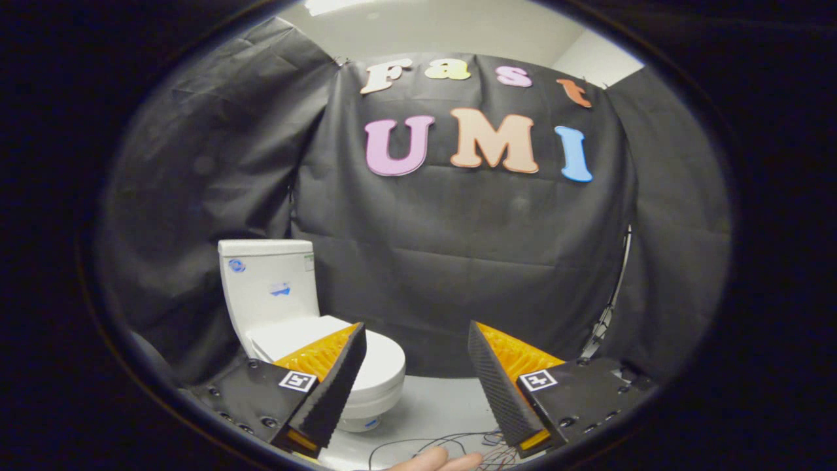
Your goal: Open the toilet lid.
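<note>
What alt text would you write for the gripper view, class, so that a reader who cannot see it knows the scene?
A white toilet with its lid down stands on a pale floor against a black cloth wall, partly behind one finger of the open gripper. The orange and black fingers are spread wide and hold nothing; thin wires and a fingertip lie on the floor between them.

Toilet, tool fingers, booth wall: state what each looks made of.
Toilet: likely glazed ceramic, white and smooth with a soft sheen; its lid, down, could be plastic.
Fingers of the open tool: probably orange plastic with ribbed sides, faced with black ridged pads, seemingly rubber or foam; nothing between them.
Wall: matte black cloth, creased and hanging in folds.
</note>
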{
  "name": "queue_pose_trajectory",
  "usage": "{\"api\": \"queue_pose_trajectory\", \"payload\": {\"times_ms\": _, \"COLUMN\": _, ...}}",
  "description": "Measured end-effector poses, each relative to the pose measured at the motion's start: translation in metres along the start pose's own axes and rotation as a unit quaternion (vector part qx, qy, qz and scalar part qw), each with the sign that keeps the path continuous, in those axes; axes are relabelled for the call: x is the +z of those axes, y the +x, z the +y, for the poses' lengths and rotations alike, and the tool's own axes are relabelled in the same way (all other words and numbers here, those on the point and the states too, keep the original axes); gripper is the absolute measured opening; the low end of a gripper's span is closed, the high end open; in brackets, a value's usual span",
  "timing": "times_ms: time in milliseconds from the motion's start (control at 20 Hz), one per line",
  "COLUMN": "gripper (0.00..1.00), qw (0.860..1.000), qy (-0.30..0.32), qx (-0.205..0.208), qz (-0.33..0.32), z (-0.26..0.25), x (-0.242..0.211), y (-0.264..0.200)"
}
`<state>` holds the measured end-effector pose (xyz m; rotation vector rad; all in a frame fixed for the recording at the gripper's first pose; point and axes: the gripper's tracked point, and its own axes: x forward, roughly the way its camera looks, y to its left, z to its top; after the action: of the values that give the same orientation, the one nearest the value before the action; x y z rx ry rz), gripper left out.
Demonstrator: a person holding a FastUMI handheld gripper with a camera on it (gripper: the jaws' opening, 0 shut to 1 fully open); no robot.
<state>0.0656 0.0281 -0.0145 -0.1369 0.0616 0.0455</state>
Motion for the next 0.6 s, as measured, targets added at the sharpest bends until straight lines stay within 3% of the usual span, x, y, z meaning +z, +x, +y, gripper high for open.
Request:
{"api": "queue_pose_trajectory", "payload": {"times_ms": 250, "gripper": 0.98, "qw": 0.999, "qy": 0.013, "qx": 0.037, "qz": 0.007, "z": 0.042, "x": -0.001, "y": 0.036}}
{"api": "queue_pose_trajectory", "payload": {"times_ms": 600, "gripper": 0.98, "qw": 0.995, "qy": 0.093, "qx": 0.004, "qz": -0.036, "z": 0.079, "x": 0.0, "y": 0.027}}
